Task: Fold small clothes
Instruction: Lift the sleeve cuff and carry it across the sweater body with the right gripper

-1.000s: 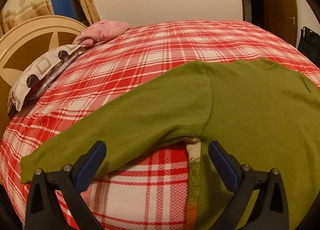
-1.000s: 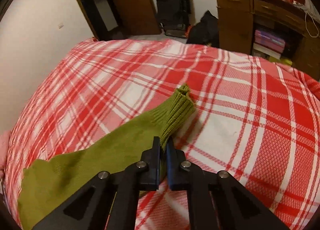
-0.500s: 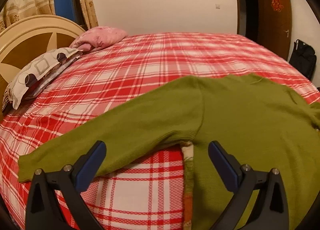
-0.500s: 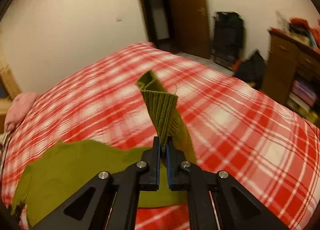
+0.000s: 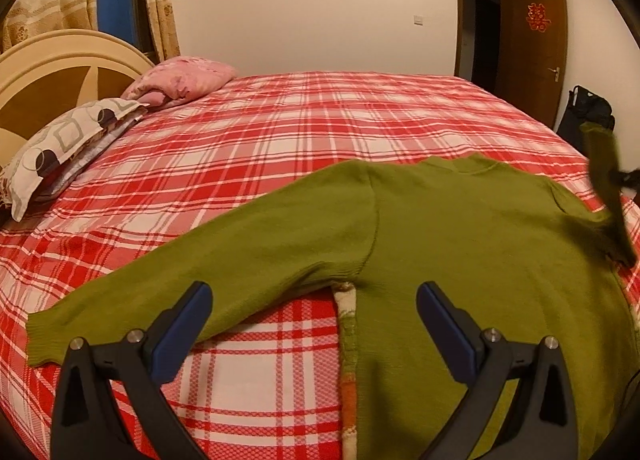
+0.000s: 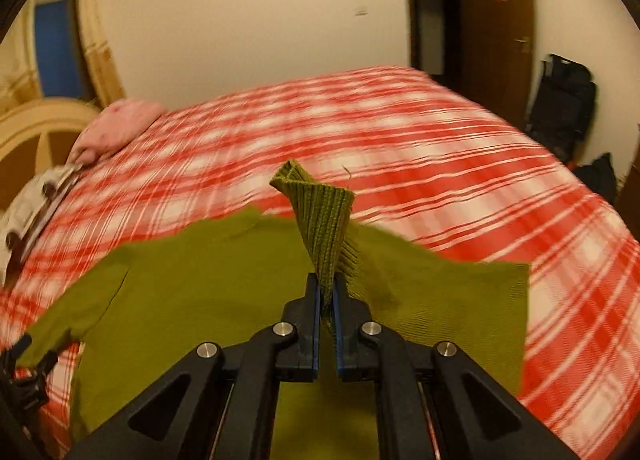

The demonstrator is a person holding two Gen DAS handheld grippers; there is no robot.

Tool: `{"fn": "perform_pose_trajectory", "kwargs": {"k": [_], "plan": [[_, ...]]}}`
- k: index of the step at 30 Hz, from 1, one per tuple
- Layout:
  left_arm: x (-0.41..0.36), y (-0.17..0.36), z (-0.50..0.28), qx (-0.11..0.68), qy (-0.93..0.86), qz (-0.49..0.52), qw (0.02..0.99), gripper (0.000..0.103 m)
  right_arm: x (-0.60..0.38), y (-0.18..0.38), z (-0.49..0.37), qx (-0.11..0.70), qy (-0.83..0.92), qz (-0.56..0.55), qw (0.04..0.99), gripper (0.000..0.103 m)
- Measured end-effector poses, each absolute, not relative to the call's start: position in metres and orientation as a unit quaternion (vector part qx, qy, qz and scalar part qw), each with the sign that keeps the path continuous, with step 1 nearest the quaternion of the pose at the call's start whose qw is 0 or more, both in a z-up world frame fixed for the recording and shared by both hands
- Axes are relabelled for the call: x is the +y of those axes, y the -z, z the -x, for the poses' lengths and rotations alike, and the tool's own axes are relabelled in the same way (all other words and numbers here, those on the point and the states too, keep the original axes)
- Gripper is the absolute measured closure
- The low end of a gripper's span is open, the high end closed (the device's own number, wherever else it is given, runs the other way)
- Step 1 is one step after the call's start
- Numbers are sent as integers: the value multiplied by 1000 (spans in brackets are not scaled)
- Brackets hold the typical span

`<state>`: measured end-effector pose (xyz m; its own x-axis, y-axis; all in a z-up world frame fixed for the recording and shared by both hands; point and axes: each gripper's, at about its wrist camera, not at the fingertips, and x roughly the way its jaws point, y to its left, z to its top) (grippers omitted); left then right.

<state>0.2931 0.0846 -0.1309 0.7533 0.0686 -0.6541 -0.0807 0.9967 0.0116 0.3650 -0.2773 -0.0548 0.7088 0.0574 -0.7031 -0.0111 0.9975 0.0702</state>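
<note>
Sweater (image 5: 460, 228) | cuff (image 6: 324, 216) pinched: right gripper (image 6: 327, 296) | no readable label

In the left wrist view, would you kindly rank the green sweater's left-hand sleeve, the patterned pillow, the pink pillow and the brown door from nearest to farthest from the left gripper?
From the left gripper:
1. Sleeve, just ahead, over the left finger.
2. Patterned pillow, far left, by the headboard.
3. Pink pillow, behind it.
4. Brown door, beyond the bed, upper right.
</note>
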Motion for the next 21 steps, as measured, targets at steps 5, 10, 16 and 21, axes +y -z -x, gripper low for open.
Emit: {"fn": "perform_pose_trajectory", "kwargs": {"k": [5, 10, 16, 21], "plan": [[79, 127, -295, 350, -32, 6, 936, 0, -231, 90, -364, 407, -68, -11, 911, 98], [63, 125, -301, 361, -14, 2, 932, 0, -231, 124, -361, 456, -89, -36, 885, 82], [28, 120, -313, 375, 28, 4, 927, 0, -277, 121, -322, 465, -107, -55, 877, 40], [-23, 116, -329, 383, 74, -3, 921, 0, -328, 106, -288, 445, -71, -53, 891, 40]]}}
